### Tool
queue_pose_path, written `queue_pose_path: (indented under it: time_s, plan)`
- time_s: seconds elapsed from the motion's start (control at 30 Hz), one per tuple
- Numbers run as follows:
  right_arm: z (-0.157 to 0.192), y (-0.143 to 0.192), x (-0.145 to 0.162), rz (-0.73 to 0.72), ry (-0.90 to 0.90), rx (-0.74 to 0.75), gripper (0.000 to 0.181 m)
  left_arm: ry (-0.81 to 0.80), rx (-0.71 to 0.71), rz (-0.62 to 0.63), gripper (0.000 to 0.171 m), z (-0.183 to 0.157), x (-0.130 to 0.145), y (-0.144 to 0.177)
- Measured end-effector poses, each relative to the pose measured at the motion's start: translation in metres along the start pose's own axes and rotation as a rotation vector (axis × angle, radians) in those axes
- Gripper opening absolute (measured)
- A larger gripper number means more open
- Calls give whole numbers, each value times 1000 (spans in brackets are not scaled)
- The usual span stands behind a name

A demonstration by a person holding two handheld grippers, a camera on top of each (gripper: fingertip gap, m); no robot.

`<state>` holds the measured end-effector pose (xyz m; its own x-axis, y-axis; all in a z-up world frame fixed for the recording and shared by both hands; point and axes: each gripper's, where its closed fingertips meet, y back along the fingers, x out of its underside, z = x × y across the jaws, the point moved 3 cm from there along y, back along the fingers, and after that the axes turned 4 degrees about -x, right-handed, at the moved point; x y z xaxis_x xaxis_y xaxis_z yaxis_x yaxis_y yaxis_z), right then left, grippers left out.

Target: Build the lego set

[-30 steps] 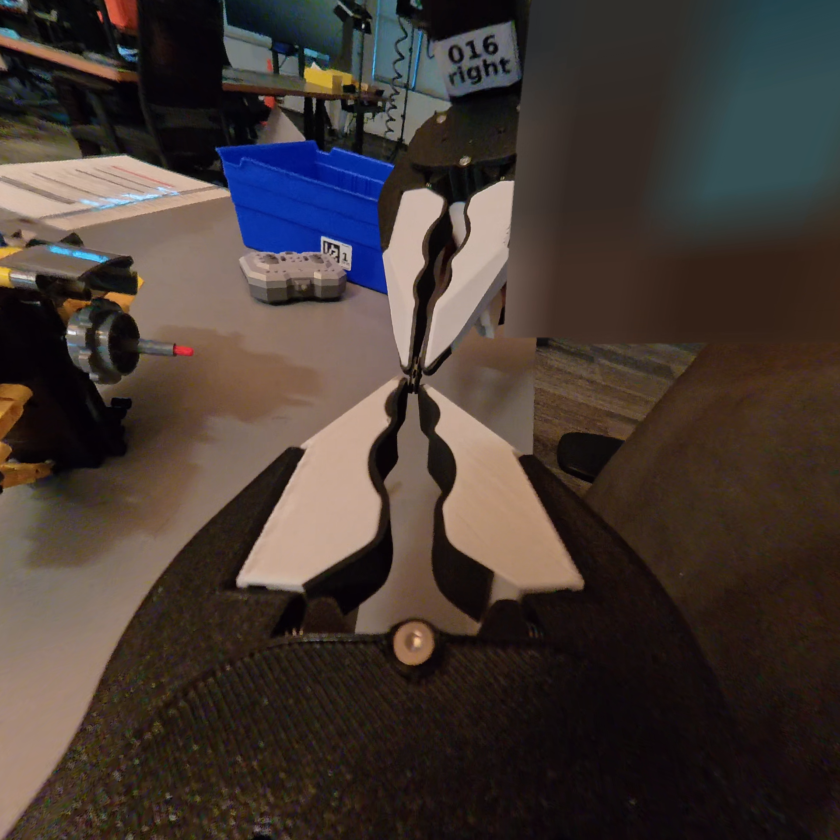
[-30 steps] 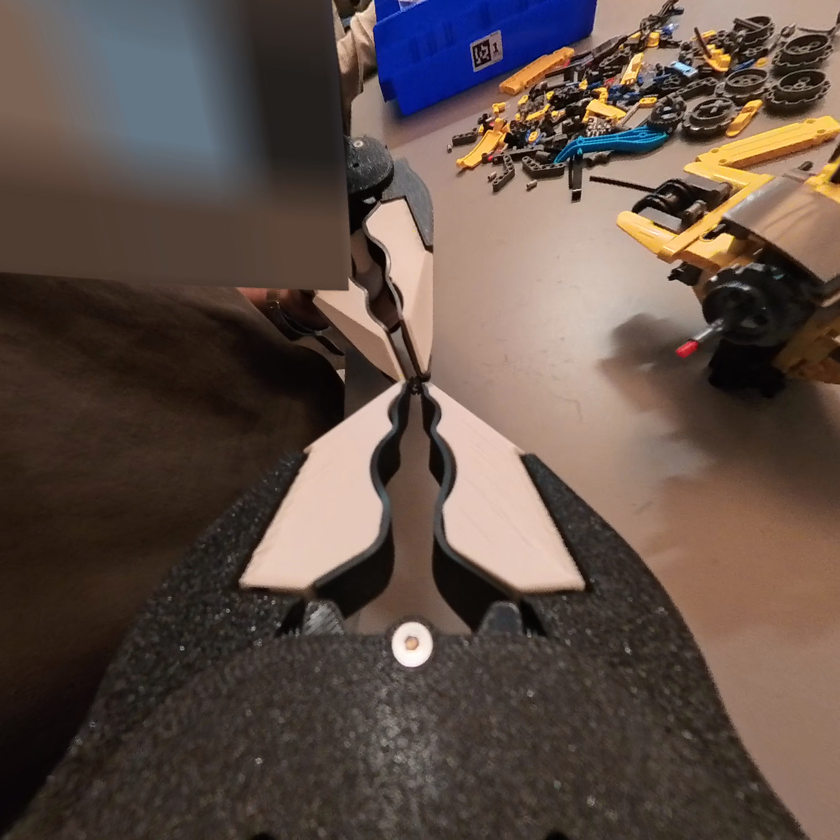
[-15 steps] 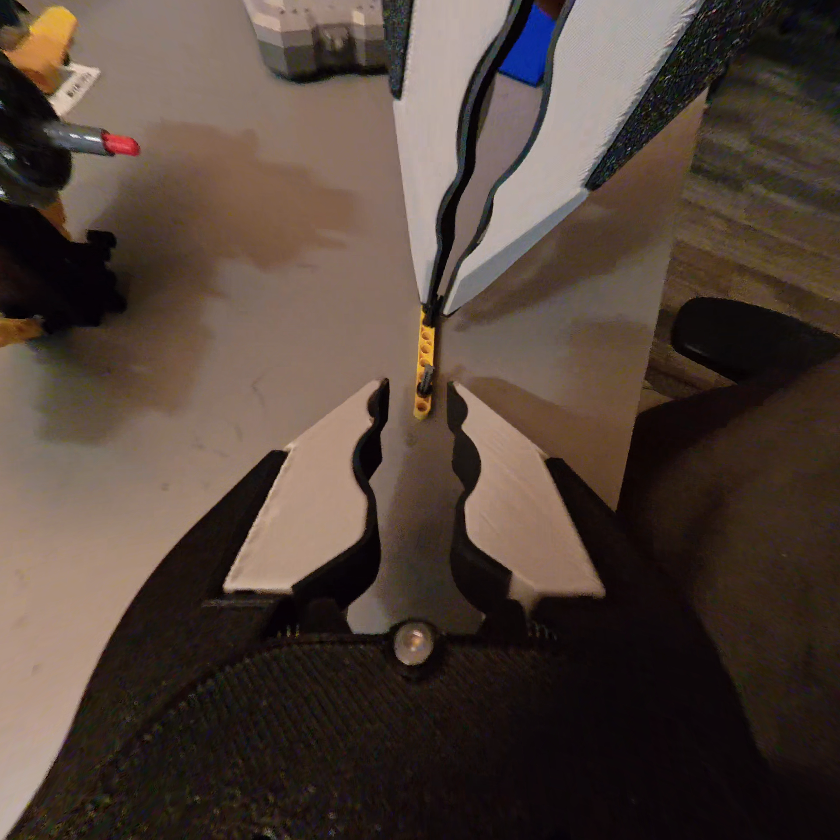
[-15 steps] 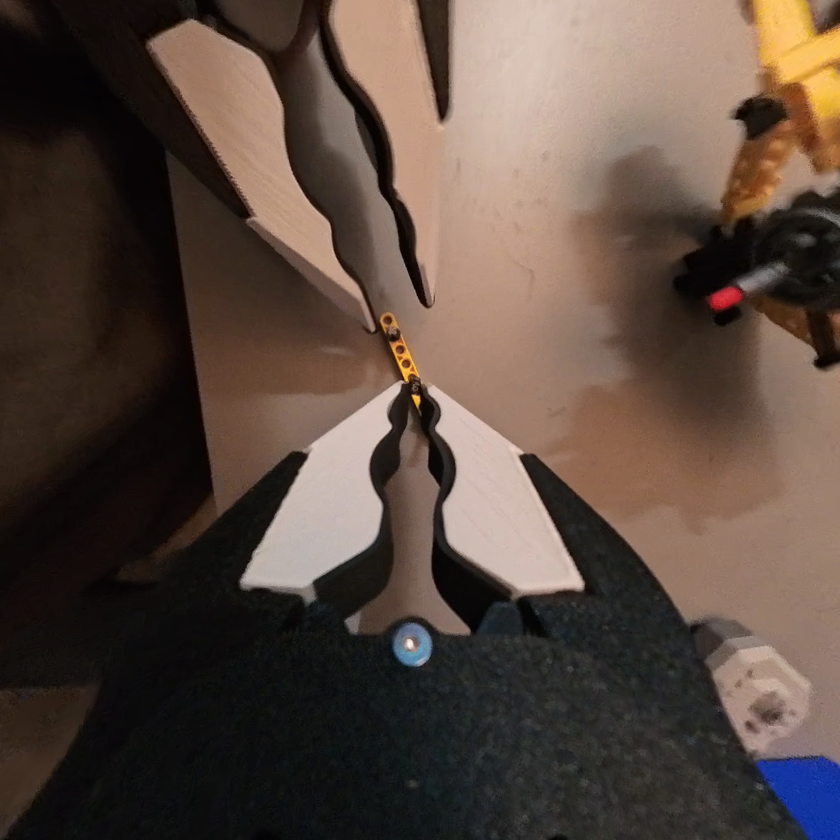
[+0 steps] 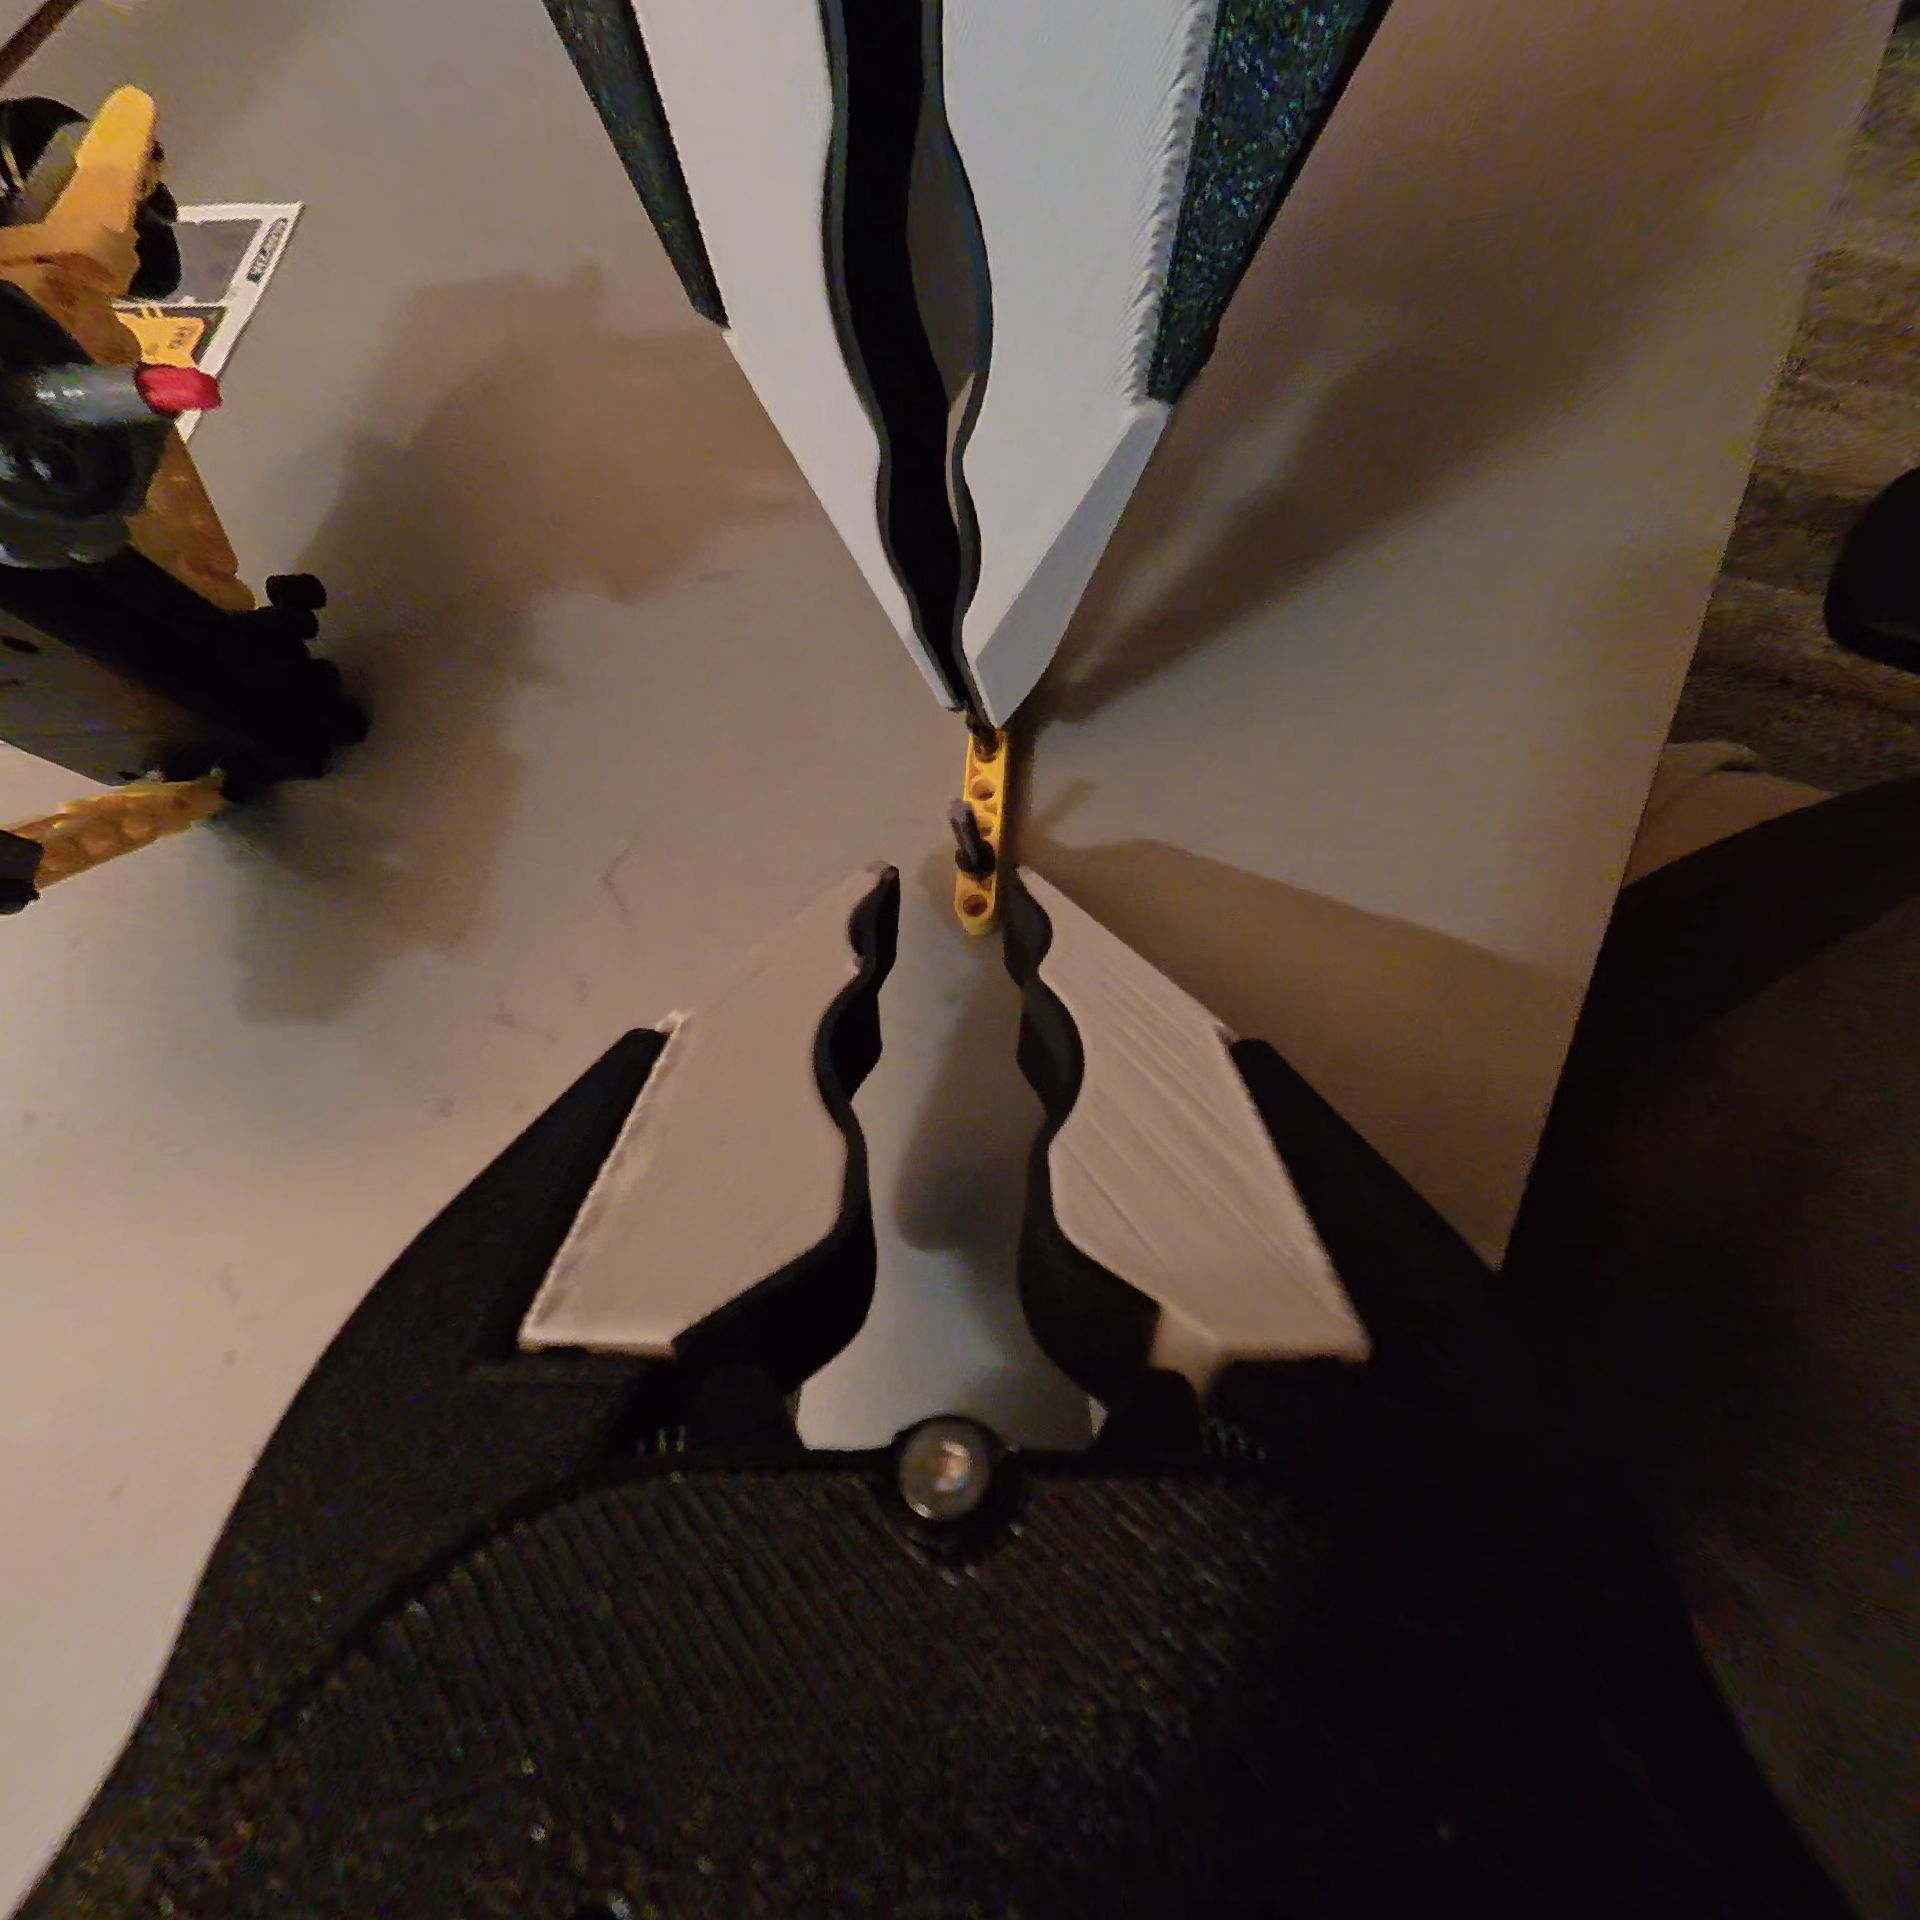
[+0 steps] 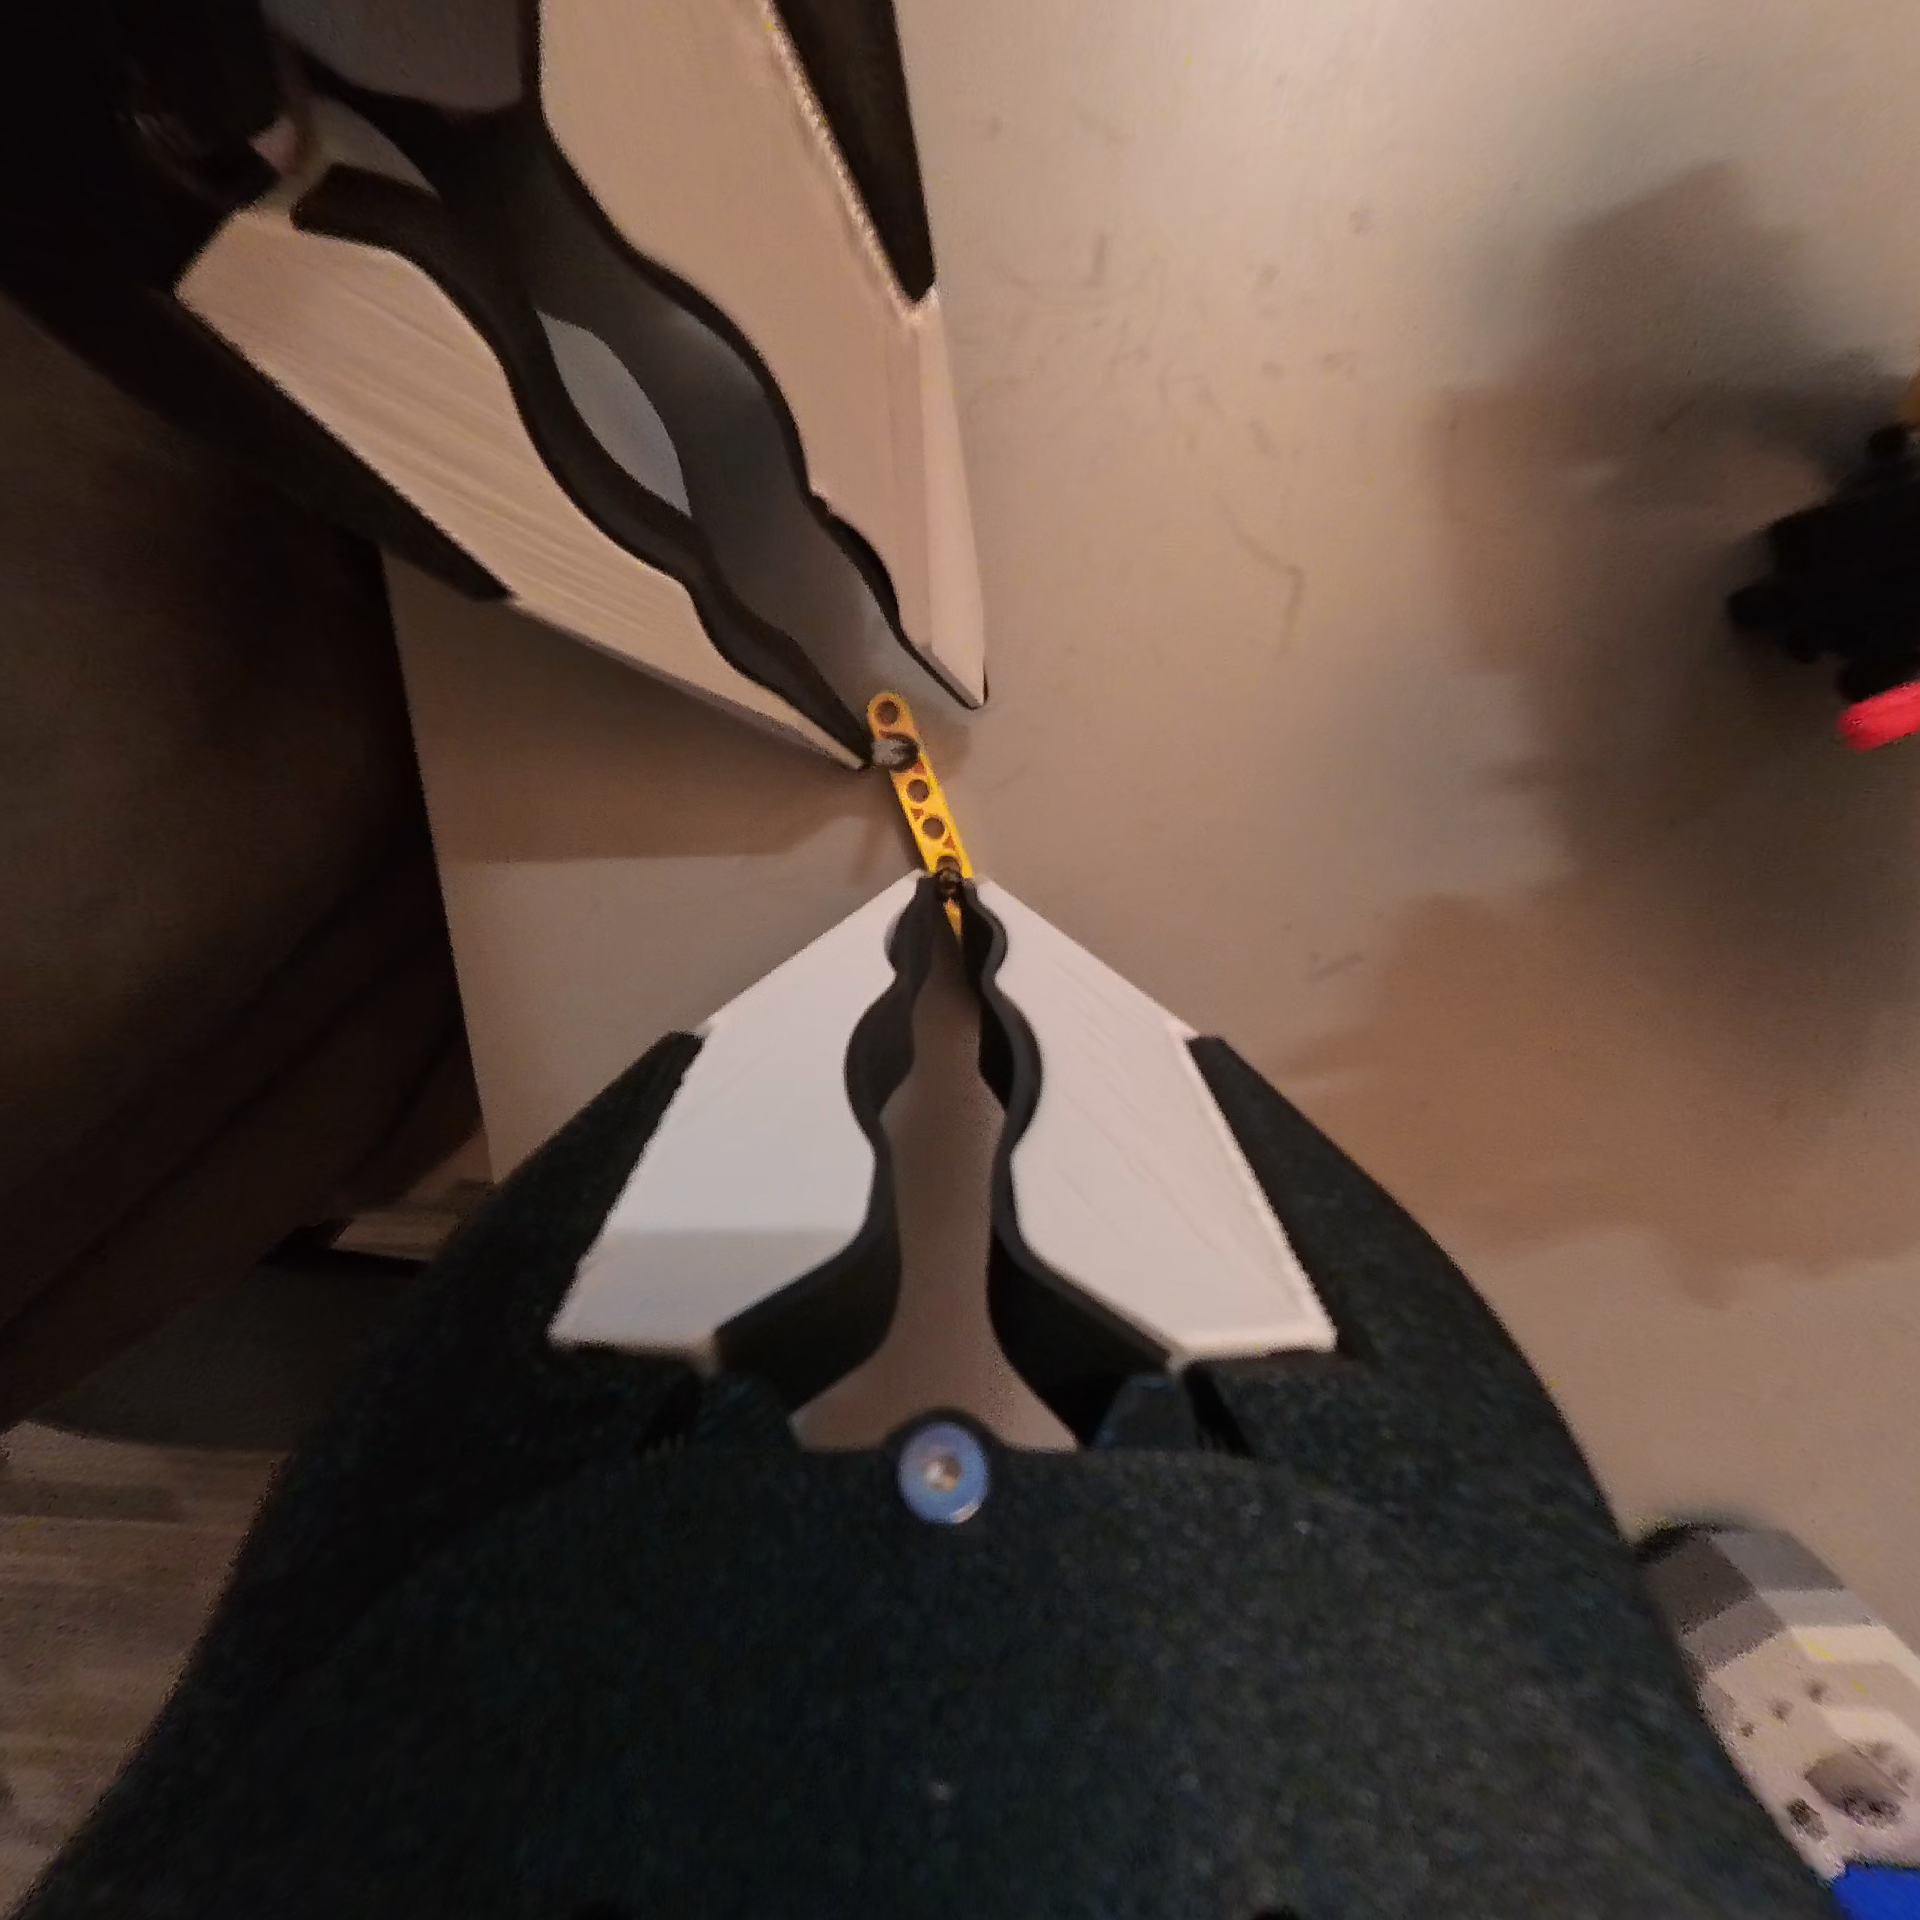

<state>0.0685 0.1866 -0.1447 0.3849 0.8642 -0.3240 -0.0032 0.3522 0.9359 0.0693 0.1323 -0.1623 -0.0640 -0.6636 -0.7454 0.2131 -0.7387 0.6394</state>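
A small yellow beam with holes [image 5: 983, 800] hangs just above the grey table [image 5: 623, 1039]. A black pin [image 5: 966, 836] sticks out of it near one end. My right gripper [image 6: 943, 883] is shut on the other end of the beam [image 6: 920, 805]; in the left wrist view it reaches in from the top [image 5: 977, 717]. My left gripper [image 5: 951, 888] is open, its tips on either side of the beam's pin end. In the right wrist view it comes from the upper left [image 6: 914, 727], one fingertip [image 6: 847, 743] next to the pin [image 6: 894, 750].
A yellow and black toy vehicle [image 5: 114, 582] with a red-tipped axle [image 5: 177, 387] stands at the left, on a printed sheet [image 5: 244, 260]. The table edge runs down the right, with a dark chair part [image 5: 1870, 582] beyond. A grey block [image 6: 1787, 1683] lies at the lower right. The tips of both grippers are at nearly the same place. The grey block [image 6: 1787, 1683] is about 25 cm from both grippers' fingertips.
A second ago both grippers met tip to tip, shut. My left gripper has opened and both have tilted down over the table. Since half a second ago the left tips have closed in around the beam's end.
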Motion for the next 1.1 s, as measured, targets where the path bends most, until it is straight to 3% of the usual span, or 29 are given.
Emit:
queue_pose_path:
  time_s: [0.4, 0.67, 1.1]
  plan:
    - [-3, -2, 0, 19, -79, -83, 3, -52, 10, 18, 6, -5, -1, -6]
    - [-1, -2, 0, 85, -39, 17, 4, -35, 28, 20, 6, -5, -1, -7]
    - [-5, 33, -2, -61, -82, 166, 3, -50, 24, 20, 6, -5, -2, -7]
